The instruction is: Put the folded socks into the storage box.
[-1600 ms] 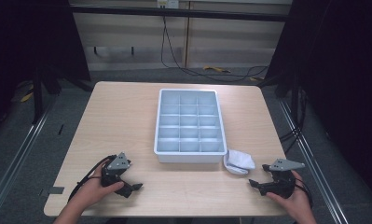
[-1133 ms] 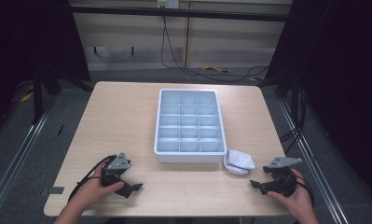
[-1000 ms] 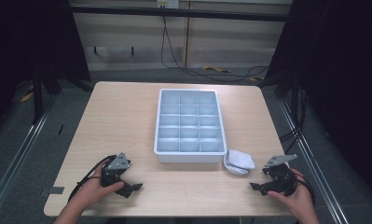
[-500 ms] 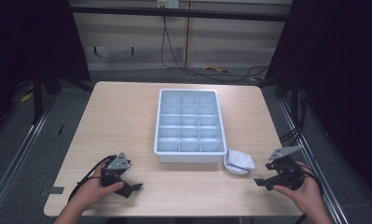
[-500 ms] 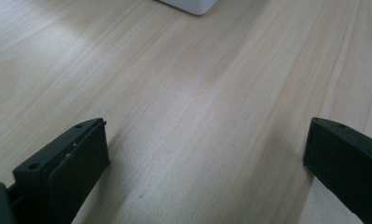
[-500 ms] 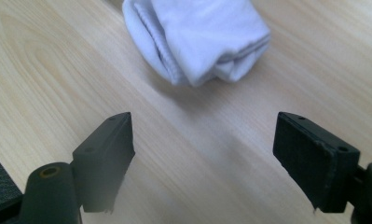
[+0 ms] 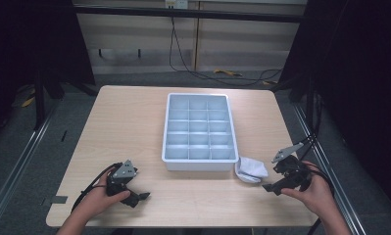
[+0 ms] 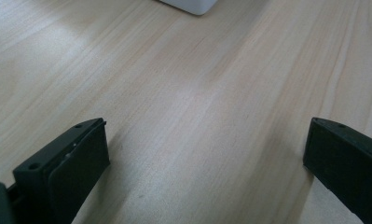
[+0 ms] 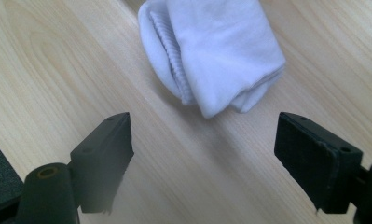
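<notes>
Right tongs point(image 9: 202, 149) spread wide, aimed at folded white cotton sock point(image 9: 216, 51) just beside pale grey compartment tray point(image 7: 199, 164), ready to grab. Left tongs point(image 8: 207, 163) likewise spread, idle over bare wooden counter point(image 8: 197, 84).

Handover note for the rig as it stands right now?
Right tongs: open, aimed at the folded white cotton sock, not touching it.
Left tongs: open, holding nothing, low over the pale wooden table.
Sock lies on the table by the near right corner of the grey plastic compartment tray.
Done: nothing moved into the tray.
Left: probably grasp the sock and place it in a compartment.
</notes>
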